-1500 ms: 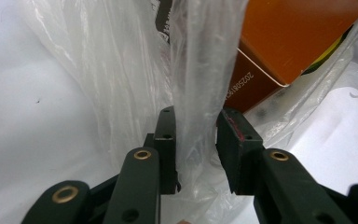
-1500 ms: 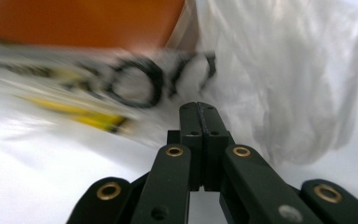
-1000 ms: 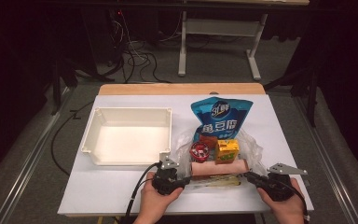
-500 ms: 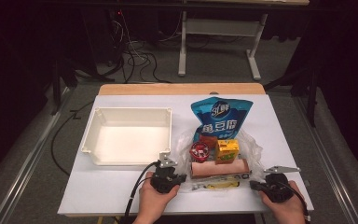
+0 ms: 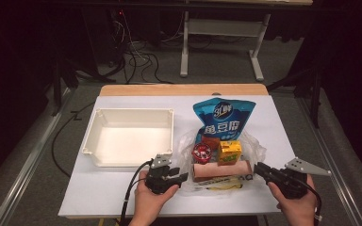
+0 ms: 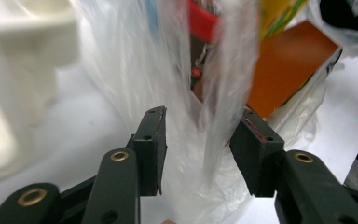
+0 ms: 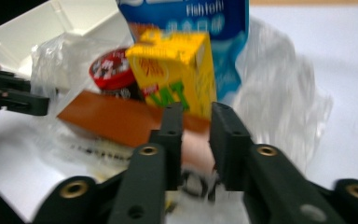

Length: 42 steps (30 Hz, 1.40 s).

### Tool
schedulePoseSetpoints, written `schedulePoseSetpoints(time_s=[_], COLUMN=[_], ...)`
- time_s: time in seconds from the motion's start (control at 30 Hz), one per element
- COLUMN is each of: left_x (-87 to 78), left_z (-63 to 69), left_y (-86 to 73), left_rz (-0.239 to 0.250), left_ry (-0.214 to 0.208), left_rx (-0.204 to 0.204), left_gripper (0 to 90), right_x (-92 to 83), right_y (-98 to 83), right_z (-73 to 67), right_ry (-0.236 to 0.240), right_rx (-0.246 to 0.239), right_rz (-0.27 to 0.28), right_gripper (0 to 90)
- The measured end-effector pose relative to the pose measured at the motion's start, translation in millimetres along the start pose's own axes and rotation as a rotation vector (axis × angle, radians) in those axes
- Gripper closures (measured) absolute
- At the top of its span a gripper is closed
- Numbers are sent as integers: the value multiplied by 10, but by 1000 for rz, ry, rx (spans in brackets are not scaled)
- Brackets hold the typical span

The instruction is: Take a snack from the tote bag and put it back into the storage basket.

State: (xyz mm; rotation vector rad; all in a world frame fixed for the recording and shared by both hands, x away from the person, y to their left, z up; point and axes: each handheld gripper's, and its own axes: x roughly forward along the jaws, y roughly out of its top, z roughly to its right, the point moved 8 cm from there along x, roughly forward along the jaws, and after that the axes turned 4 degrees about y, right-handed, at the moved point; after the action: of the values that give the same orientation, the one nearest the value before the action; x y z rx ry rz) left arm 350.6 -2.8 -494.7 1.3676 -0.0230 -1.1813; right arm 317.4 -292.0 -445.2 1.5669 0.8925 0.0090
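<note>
Counter (image 5: 136,193): white, it carries everything.
Tray (image 5: 92,135): white, empty, left of the bag.
Plastic bag (image 5: 257,151): clear, lying between both grippers – blue pouch (image 5: 223,117), yellow carton (image 5: 229,152), red cup (image 5: 201,151) inside.
Left hand-held gripper (image 6: 198,142): jaws just opened, released – bag film between them.
Right hand-held gripper (image 7: 196,130): jaws just opened, narrow gap, gripping nothing.

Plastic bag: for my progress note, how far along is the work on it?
Done: nothing visible; the white tray holds nothing. In hand: left gripper and right gripper flank the plastic bag; their jaws have just been opening, film between the left's, nothing clearly between the right's. Left: juice box, red tub and sausage lie bagged.
</note>
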Motion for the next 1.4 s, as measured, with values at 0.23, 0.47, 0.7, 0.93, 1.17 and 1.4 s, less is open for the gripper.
schedulePoseSetpoints(time_s=[0.23,0.47,0.7,0.93,1.17,1.4], left_x=[-165,-298,-361,-433,-443,-466], left_z=[-41,-105,-211,-290,-343,-361], left_y=[110,234,287,339,339,369], left_rz=[88,180,208,226,221,230], left_ry=[17,46,63,64,68,70], left_rx=[45,87,75,52,45,34], left_gripper=[486,409,409,419,429,435], right_x=[177,416,654,833,974,1036], right_y=[266,513,754,871,921,1004], right_z=[57,172,220,380,325,110], right_ry=[-22,-47,-46,-99,-18,11], right_rx=[-36,-55,-60,-41,-48,-102], right_rz=[61,100,98,98,97,116], right_gripper=[592,494,405,302,299,520])
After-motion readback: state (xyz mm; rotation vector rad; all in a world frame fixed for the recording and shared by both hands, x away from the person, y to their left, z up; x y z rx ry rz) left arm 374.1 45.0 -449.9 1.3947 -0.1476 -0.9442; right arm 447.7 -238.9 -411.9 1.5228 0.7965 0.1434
